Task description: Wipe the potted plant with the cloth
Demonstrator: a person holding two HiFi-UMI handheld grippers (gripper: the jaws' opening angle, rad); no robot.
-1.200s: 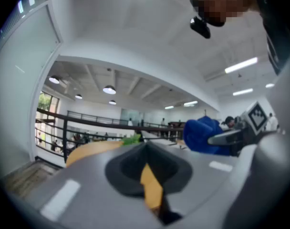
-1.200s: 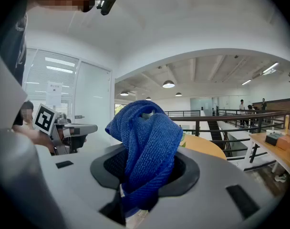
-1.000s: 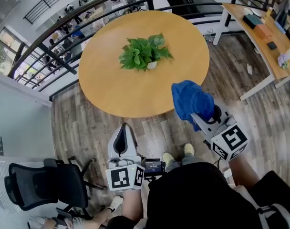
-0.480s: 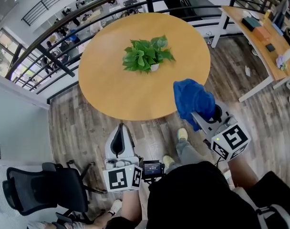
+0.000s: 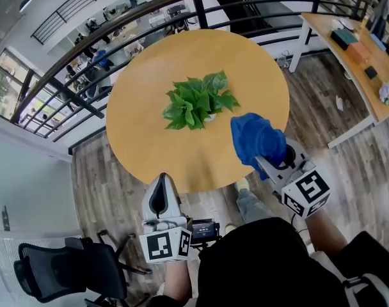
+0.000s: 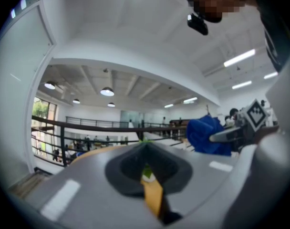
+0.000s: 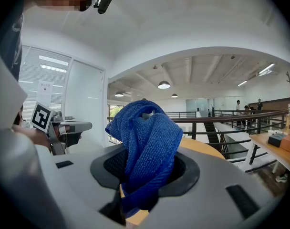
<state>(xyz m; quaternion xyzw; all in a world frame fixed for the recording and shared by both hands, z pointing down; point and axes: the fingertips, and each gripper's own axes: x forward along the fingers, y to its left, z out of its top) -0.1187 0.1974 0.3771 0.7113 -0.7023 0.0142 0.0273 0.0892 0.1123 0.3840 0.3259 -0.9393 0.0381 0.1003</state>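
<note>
Holding a crumpled blue terry cloth (image 5: 255, 139) in your right gripper (image 5: 266, 157), you are pinching the fabric between its jaws. In the right gripper view the cloth (image 7: 145, 142) is bunching up out of the jaw gap of the right gripper (image 7: 138, 197) and folding over itself, hiding most of what lies straight ahead.

From the head view, the cloth is hanging over the near right part of the round light-wood table (image 5: 140, 139). It is just to the near right of the leafy green potted plant (image 5: 198, 101) and apart from the leaves. The plant is standing upright close to the middle of the tabletop, with only a sliver of its small white pot showing under the foliage.

Your left gripper (image 5: 160, 189) is sitting clenched and empty, jaws pressed together. It is pointing at the table from just off the near edge, over the grey-brown plank floor (image 5: 105, 171). In the left gripper view, the left gripper (image 6: 147, 175) is showing a thin strip of green and of the table through the notch above its closed jaws, with the cloth (image 6: 207, 135) off to the right.

A black metal railing (image 5: 86, 101) is curving round the far side of the table. A black mesh office chair (image 5: 60, 270) is standing on the near left, and a long light-wood desk (image 5: 348, 50) is standing on the far right.
</note>
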